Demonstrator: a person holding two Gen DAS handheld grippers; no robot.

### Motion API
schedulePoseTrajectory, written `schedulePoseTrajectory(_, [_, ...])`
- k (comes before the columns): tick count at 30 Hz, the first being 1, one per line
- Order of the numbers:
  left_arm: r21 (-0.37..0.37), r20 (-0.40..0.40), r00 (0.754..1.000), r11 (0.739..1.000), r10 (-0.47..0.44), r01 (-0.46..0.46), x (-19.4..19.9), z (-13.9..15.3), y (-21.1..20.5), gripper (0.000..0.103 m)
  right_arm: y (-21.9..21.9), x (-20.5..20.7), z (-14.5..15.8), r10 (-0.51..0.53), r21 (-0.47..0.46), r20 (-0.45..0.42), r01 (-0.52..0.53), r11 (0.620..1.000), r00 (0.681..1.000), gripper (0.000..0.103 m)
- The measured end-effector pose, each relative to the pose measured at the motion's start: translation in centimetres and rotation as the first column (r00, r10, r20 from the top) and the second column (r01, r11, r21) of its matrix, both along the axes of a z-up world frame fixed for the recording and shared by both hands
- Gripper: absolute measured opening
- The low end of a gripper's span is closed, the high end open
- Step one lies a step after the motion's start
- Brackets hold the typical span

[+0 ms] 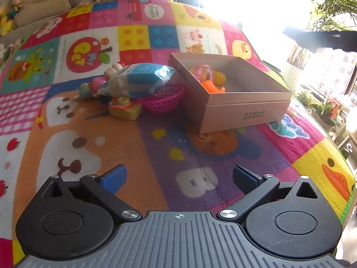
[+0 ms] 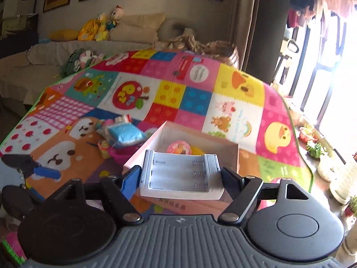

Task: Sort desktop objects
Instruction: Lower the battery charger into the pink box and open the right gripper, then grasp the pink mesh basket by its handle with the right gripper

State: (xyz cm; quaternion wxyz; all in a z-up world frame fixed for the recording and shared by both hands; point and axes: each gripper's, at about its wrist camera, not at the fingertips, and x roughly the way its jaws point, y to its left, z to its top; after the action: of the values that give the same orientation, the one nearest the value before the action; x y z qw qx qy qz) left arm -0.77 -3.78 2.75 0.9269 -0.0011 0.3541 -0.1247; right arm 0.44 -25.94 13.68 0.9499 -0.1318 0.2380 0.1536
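Battery holder (image 2: pixel 181 176), white, sits clamped between my right gripper (image 2: pixel 183 179) fingers, above the cardboard box (image 2: pixel 142 149); my left gripper (image 1: pixel 179 176) spreads wide over the play mat (image 1: pixel 138 147), holding nothing.

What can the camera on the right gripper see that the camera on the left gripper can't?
Only the right wrist view shows the white battery holder between the right gripper fingers above the cardboard box, and the left gripper from the side. Only the left wrist view shows the left gripper open and holding nothing, and the orange toy in the box. Both show the play mat, blue packet, pink basket and round pink toy.
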Motion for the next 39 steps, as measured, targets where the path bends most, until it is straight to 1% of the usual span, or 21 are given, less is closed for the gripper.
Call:
schedulePoseTrajectory(2, [0.001,-0.002,1.0,1.0,0.01,-0.01,0.1,-0.1,0.3,0.103,-0.4,2.0,1.1,-0.041,0.006,0.045,0.041,0.999,0.998,0.078])
schedulePoseTrajectory(4, [0.006,-0.002,1.0,1.0,0.024,-0.024,0.2,-0.2,0.8,0.103,-0.4,4.7,1.1,-0.063,0.004,0.05,0.063,0.998,0.997,0.078])
schedulePoseTrajectory(6, [0.014,0.002,0.999,0.999,0.045,-0.045,0.2,-0.4,1.6,0.103,0.3,7.3,-0.1,-0.057,-0.034,0.022,0.058,0.998,0.998,0.09])
schedulePoseTrajectory(7, [0.019,0.005,0.998,0.998,0.057,-0.058,0.2,-0.5,2.0,0.103,0.7,8.2,-0.9,-0.073,-0.046,0.01,0.073,0.996,0.997,0.09])
schedulePoseTrajectory(8, [0.027,0.008,0.997,0.997,0.074,-0.074,0.3,-0.6,2.5,0.103,1.5,9.0,-1.7,-0.069,-0.053,-0.015,0.068,0.996,0.997,0.09])
schedulePoseTrajectory(11, [0.046,0.001,0.991,0.99,0.131,-0.131,0.8,-1.3,4.0,0.103,4.7,9.7,-3.1,0.027,-0.049,-0.053,-0.03,0.998,0.998,0.09])
schedulePoseTrajectory(14, [0.033,-0.017,0.987,0.986,0.162,-0.162,1.1,-1.7,5.4,0.103,8.7,10.7,-3.2,0.155,0.016,-0.121,-0.154,0.988,0.98,0.09])
schedulePoseTrajectory(16, [0.025,-0.021,0.986,0.986,0.167,-0.167,0.9,-1.9,6.0,0.103,11.2,12.5,-3.3,0.199,0.06,-0.165,-0.192,0.98,0.966,0.09])
schedulePoseTrajectory(20, [0.006,-0.022,0.988,0.988,0.152,-0.152,0.5,-2.0,6.7,0.103,15.0,17.4,-4.5,0.189,0.112,-0.258,-0.165,0.98,0.947,0.089])
schedulePoseTrajectory(22, [-0.005,-0.02,0.989,0.989,0.145,-0.145,0.3,-1.9,7.0,0.103,16.5,20.1,-5.9,0.154,0.114,-0.321,-0.123,0.986,0.934,0.088])
schedulePoseTrajectory(23, [-0.009,-0.018,0.99,0.99,0.143,-0.143,0.1,-1.9,7.2,0.103,17.0,20.9,-6.5,0.147,0.109,-0.347,-0.116,0.987,0.926,0.085])
schedulePoseTrajectory(24, [-0.013,-0.016,0.99,0.99,0.142,-0.143,0.0,-1.8,7.4,0.103,17.5,21.6,-7.3,0.139,0.106,-0.378,-0.107,0.989,0.915,0.079])
schedulePoseTrajectory(26, [-0.021,-0.012,0.99,0.989,0.143,-0.144,-0.1,-1.7,7.8,0.103,17.8,21.8,-8.2,0.163,0.139,-0.453,-0.111,0.984,0.876,0.077])
schedulePoseTrajectory(28, [-0.032,-0.009,0.99,0.989,0.142,-0.143,-0.2,-1.6,8.1,0.103,17.8,20.0,-8.2,0.274,0.227,-0.513,-0.18,0.957,0.813,0.078])
schedulePoseTrajectory(30, [-0.037,-0.002,0.99,0.989,0.142,-0.142,-0.2,-1.5,8.2,0.103,17.4,17.8,-7.6,0.408,0.326,-0.542,-0.264,0.908,0.735,0.077])
schedulePoseTrajectory(31, [-0.041,0.002,0.99,0.989,0.142,-0.142,-0.2,-1.4,8.4,0.103,17.1,16.6,-7.2,0.43,0.34,-0.527,-0.282,0.897,0.733,0.077])
schedulePoseTrajectory(32, [-0.045,0.004,0.99,0.989,0.142,-0.141,-0.2,-1.4,8.4,0.103,16.6,15.6,-6.7,0.42,0.325,-0.501,-0.286,0.902,0.756,0.077])
schedulePoseTrajectory(34, [-0.044,0.008,0.989,0.988,0.147,-0.147,-0.2,-1.4,8.7,0.103,16.1,12.6,-5.9,0.32,0.159,-0.372,-0.28,0.947,0.872,0.073])
schedulePoseTrajectory(35, [-0.038,0.008,0.987,0.987,0.159,-0.159,-0.1,-1.4,8.9,0.103,16.1,11.1,-6.0,0.289,0.062,-0.301,-0.284,0.957,0.909,0.066])
schedulePoseTrajectory(36, [-0.032,0.006,0.985,0.984,0.174,-0.173,0.0,-1.4,9.2,0.103,16.2,9.7,-6.3,0.279,-0.03,-0.244,-0.295,0.955,0.929,0.057])
schedulePoseTrajectory(39, [-0.02,0.001,0.968,0.968,0.251,-0.251,0.3,-1.1,10.7,0.103,16.6,6.9,-8.0,0.318,-0.169,-0.199,-0.352,0.921,0.927,0.046])
